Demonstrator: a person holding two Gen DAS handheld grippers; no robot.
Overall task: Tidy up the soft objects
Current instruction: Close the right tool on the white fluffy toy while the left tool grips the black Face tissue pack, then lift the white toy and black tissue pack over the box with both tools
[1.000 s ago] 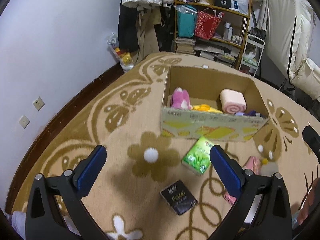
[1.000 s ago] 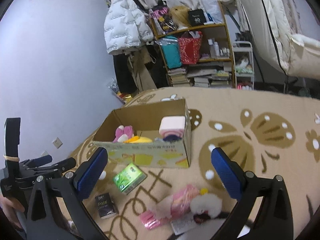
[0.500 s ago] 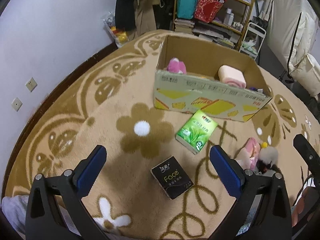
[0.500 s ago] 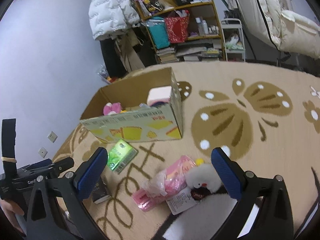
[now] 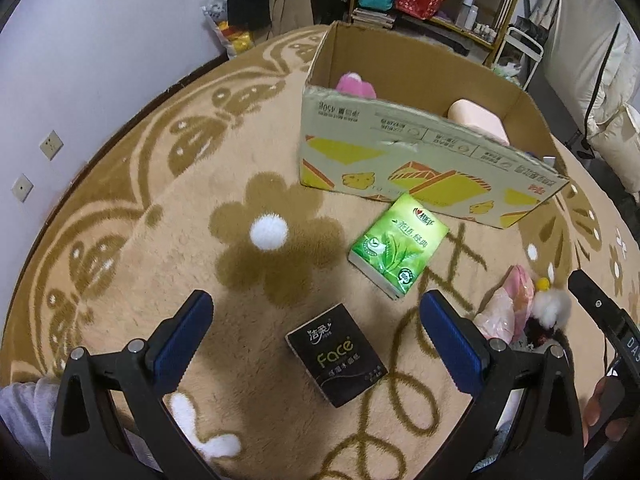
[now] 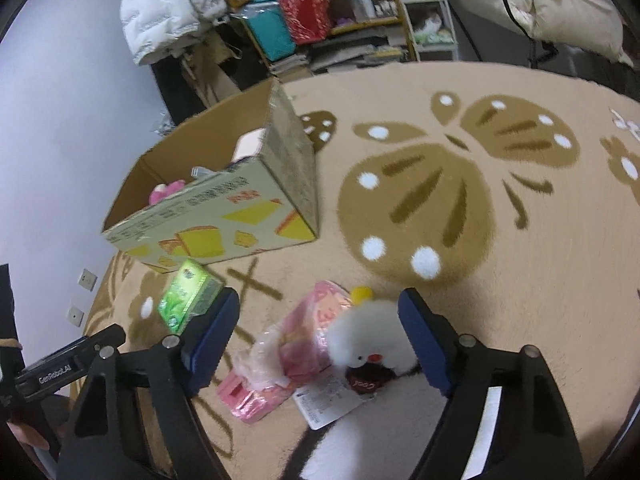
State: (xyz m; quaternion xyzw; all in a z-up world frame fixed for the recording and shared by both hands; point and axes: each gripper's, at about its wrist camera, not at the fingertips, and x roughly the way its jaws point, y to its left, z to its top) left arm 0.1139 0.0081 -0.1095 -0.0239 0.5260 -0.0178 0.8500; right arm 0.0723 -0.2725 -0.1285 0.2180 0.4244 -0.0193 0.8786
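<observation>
While the box waits ahead:
Left gripper [image 5: 316, 336]: jaws apart; you hover over the black tissue pack [image 5: 337, 354].
Right gripper [image 6: 319, 334]: jaws wide, straddling the white plush toy [image 6: 370, 344].
Cardboard box [image 6: 224, 216]: ahead-left, open-topped for drops.

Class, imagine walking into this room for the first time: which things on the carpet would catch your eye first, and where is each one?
The open cardboard box with yellow print stands out on the tan flower-patterned carpet, a pink plush toy peeking over its wall. Just in front of it lies a bright green tissue pack, with a black tissue pack nearer, between the open left gripper. The open right gripper frames a fluffy white plush toy beside a pink plastic-wrapped packet.
</observation>
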